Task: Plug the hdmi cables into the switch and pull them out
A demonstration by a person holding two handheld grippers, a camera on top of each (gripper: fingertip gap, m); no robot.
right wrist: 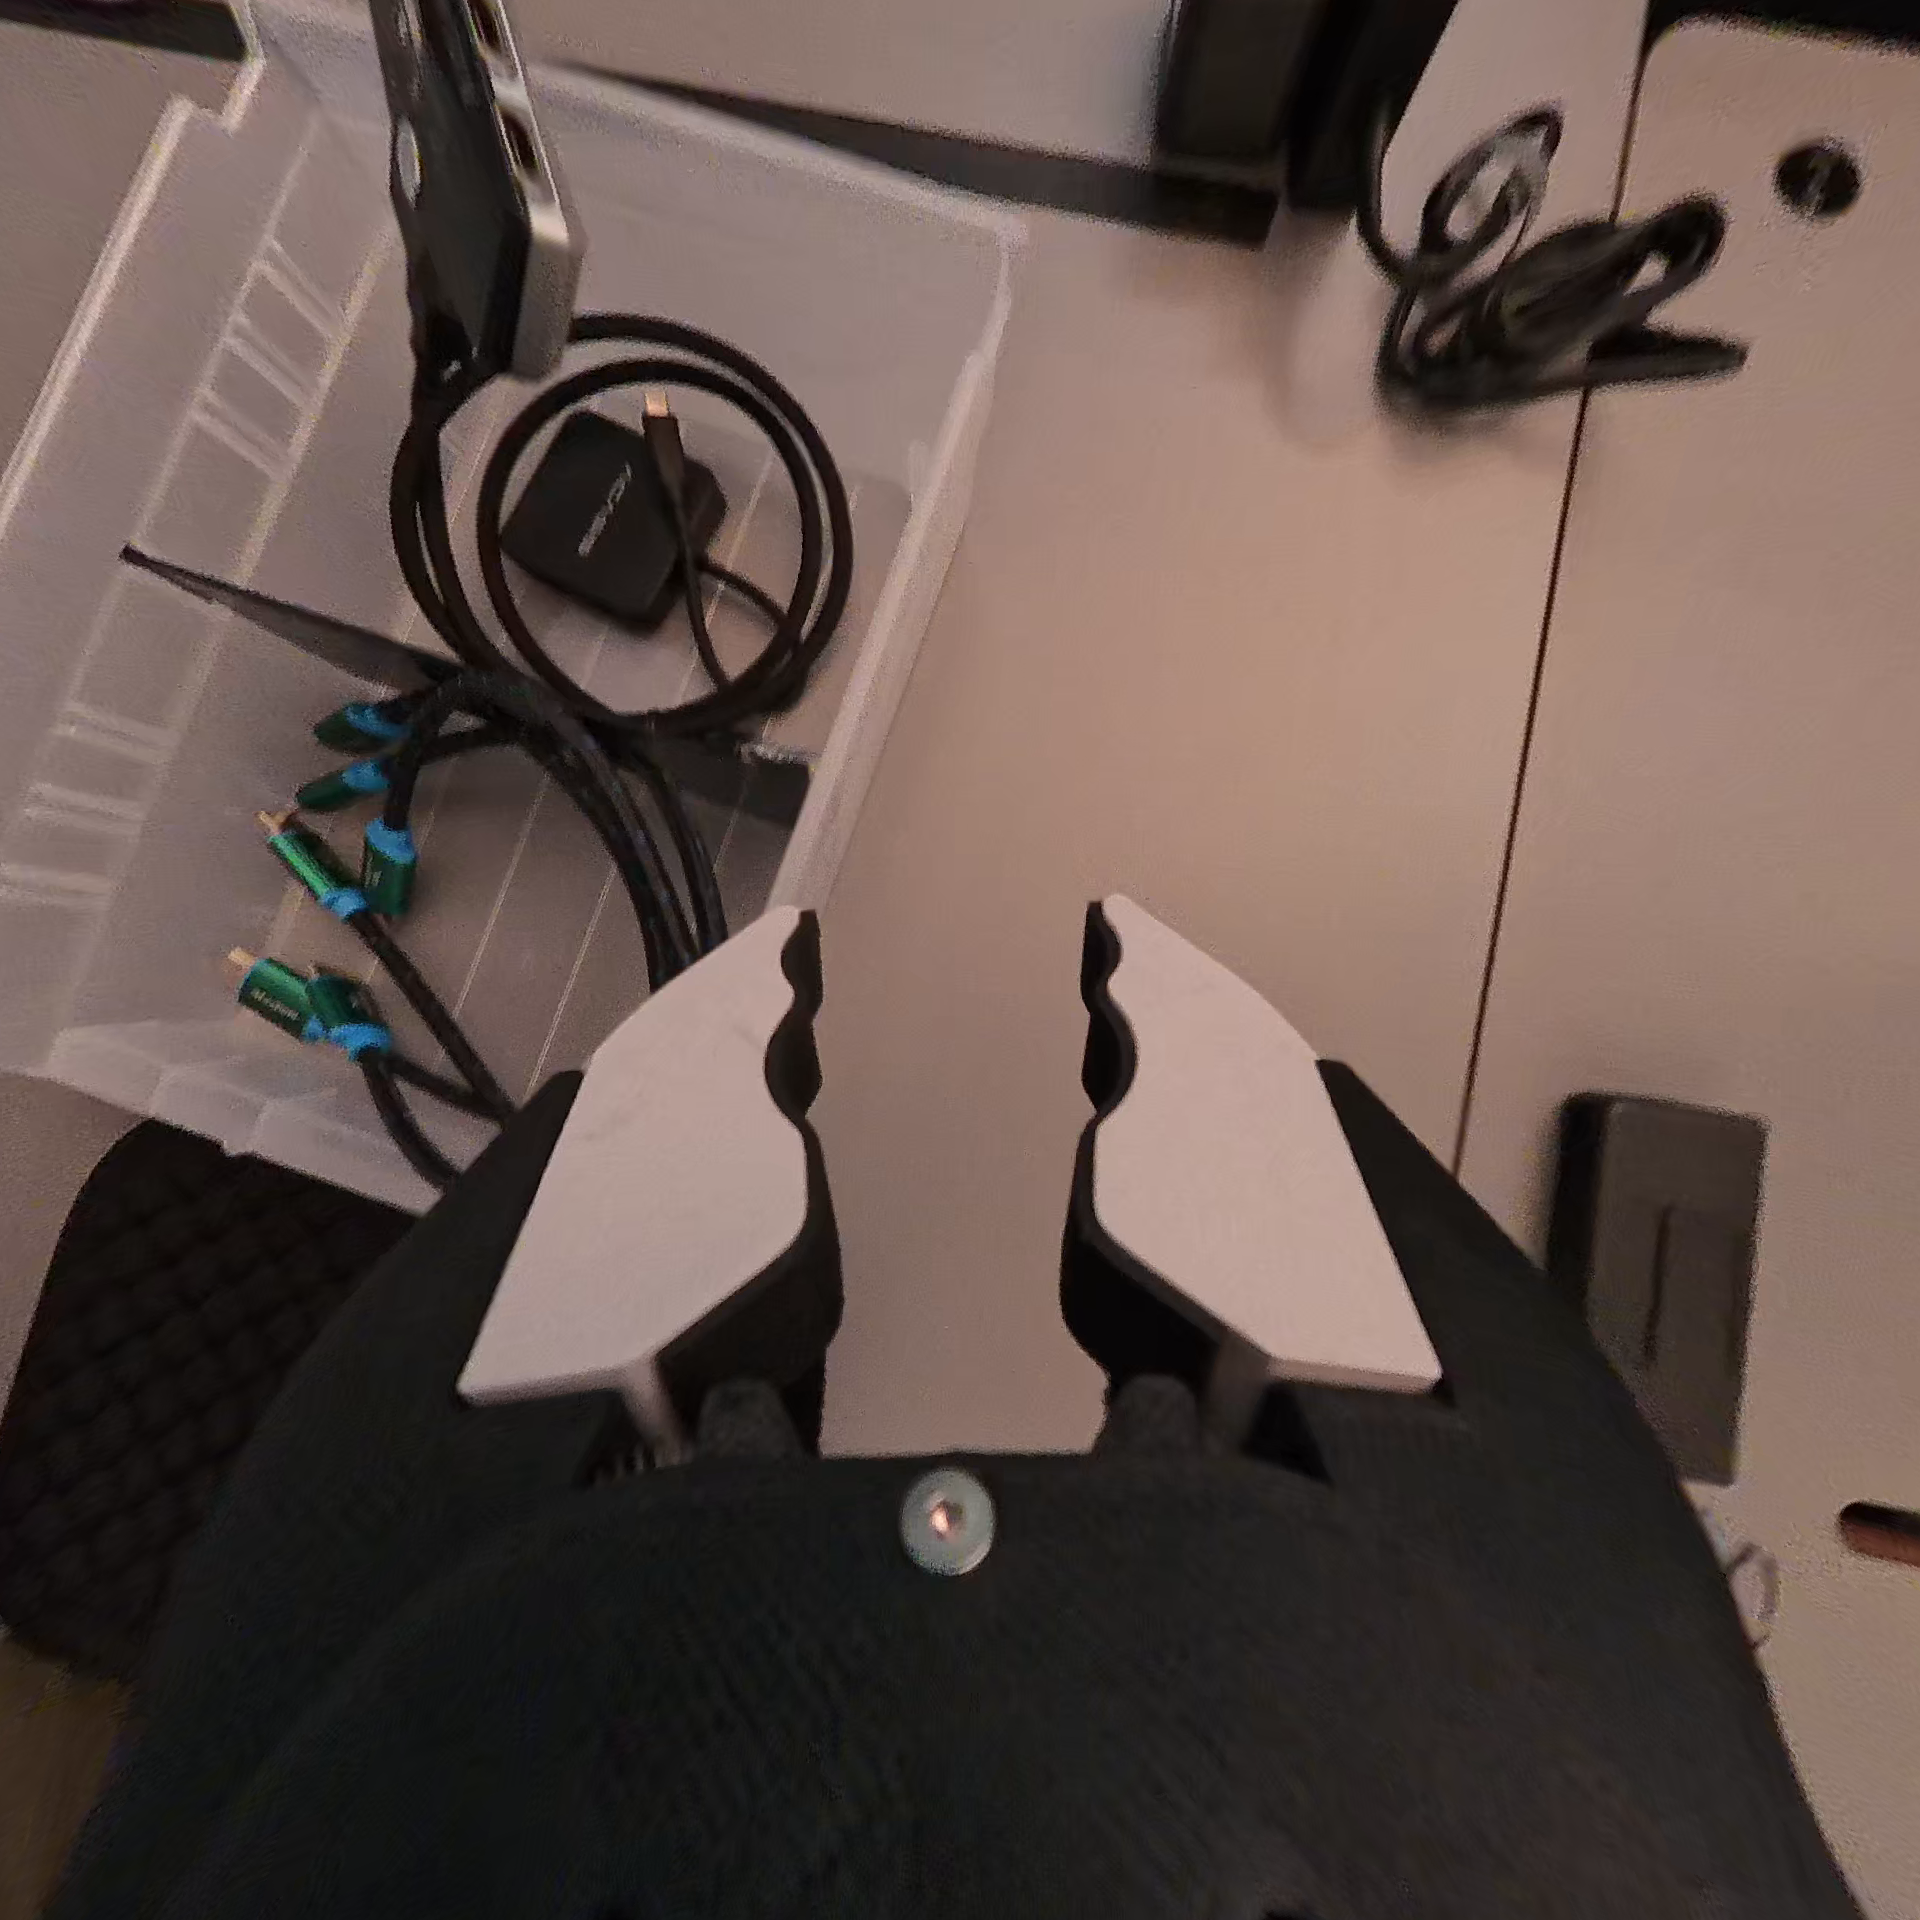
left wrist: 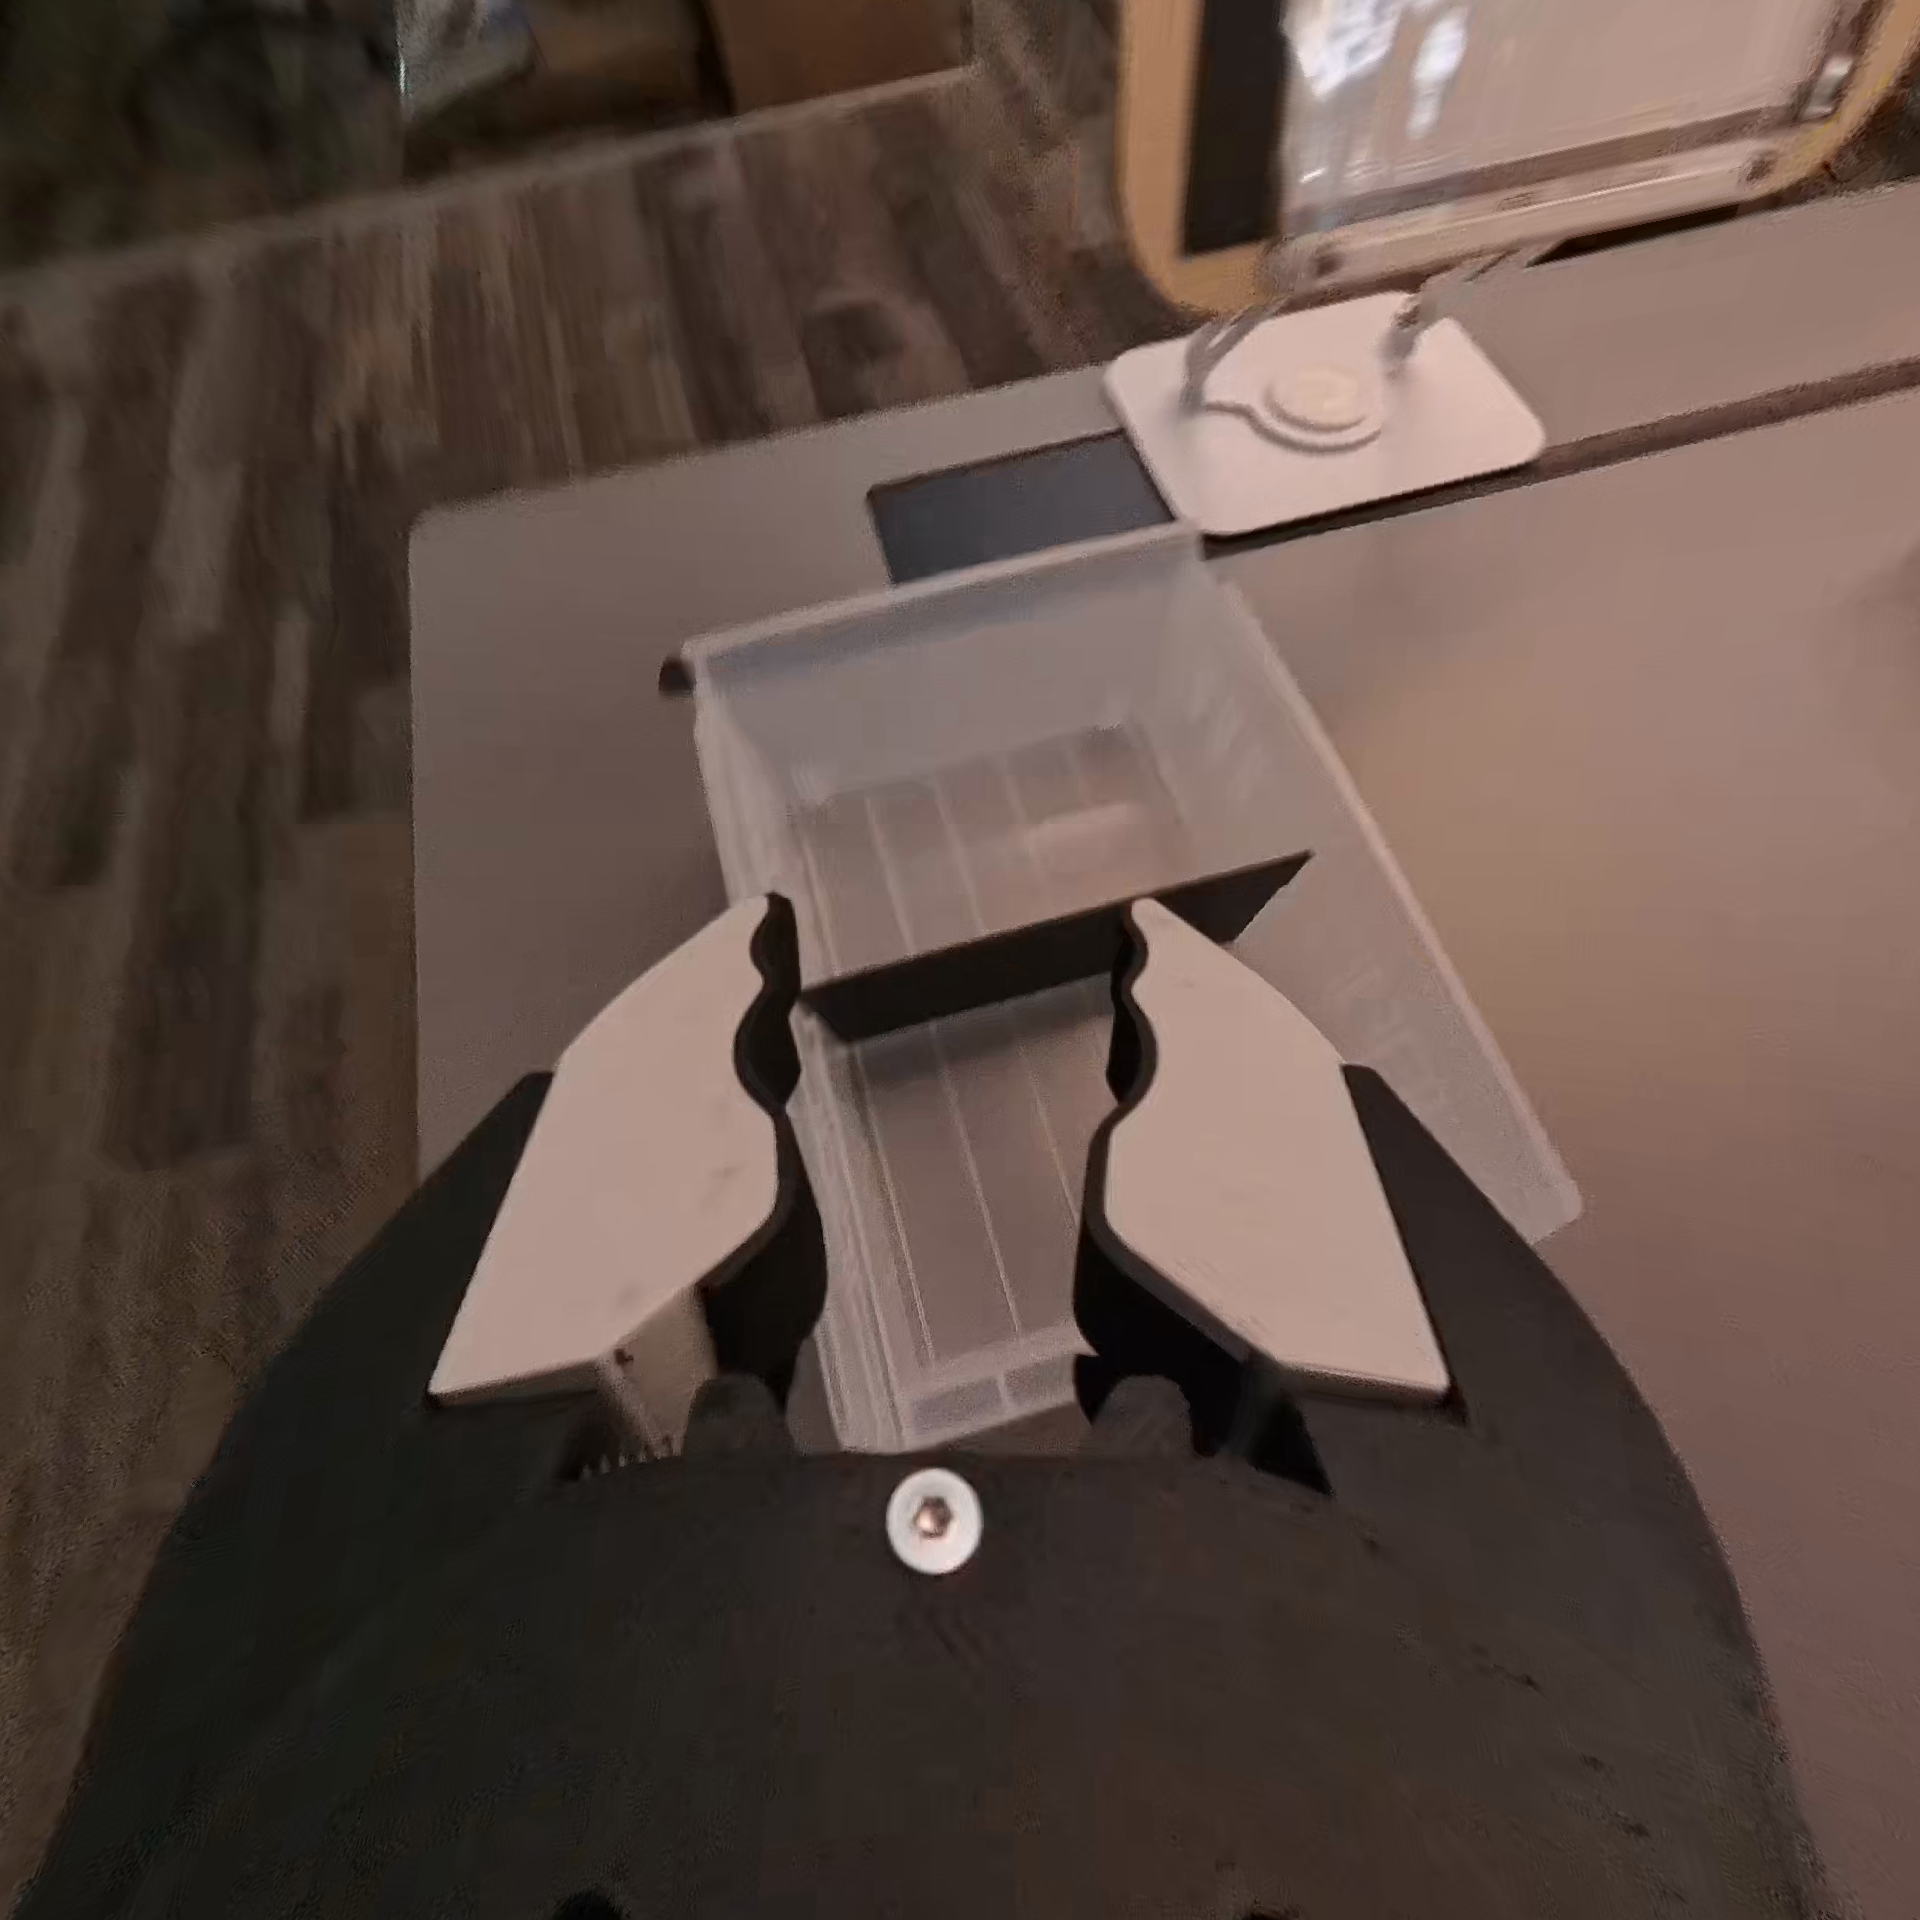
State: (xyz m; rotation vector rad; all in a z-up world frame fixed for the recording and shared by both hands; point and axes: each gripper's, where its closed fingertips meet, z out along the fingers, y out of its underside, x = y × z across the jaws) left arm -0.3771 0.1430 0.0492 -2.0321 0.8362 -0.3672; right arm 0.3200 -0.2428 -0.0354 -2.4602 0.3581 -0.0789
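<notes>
Clear plastic bin (right wrist: pixel 935 436) holds hdmi cables (right wrist: pixel 644 831); left tool (left wrist: pixel 956 961) clamps switch (left wrist: pixel 1049 935), right tool (right wrist: pixel 945 925) apart.

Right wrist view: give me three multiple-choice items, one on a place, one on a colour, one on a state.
1. Where do the HDMI plugs lie?
A. on the bare table
B. in the clear bin
C. between the tongs

2. What colour are the plug shells?
A. red
B. white
C. green, with blue collars

3. How do the right tongs stand?
A. open, with nothing between them
B. shut on a cable
C. shut on a plug

Answers:
1. B: the plugs and their dark braided cables rest on the bin's floor, inside its walls.
2. C: each shell is green, with a blue band where the cable joins it.
3. A: there is a wide gap between the fingers, and only the table top shows through it.
</notes>
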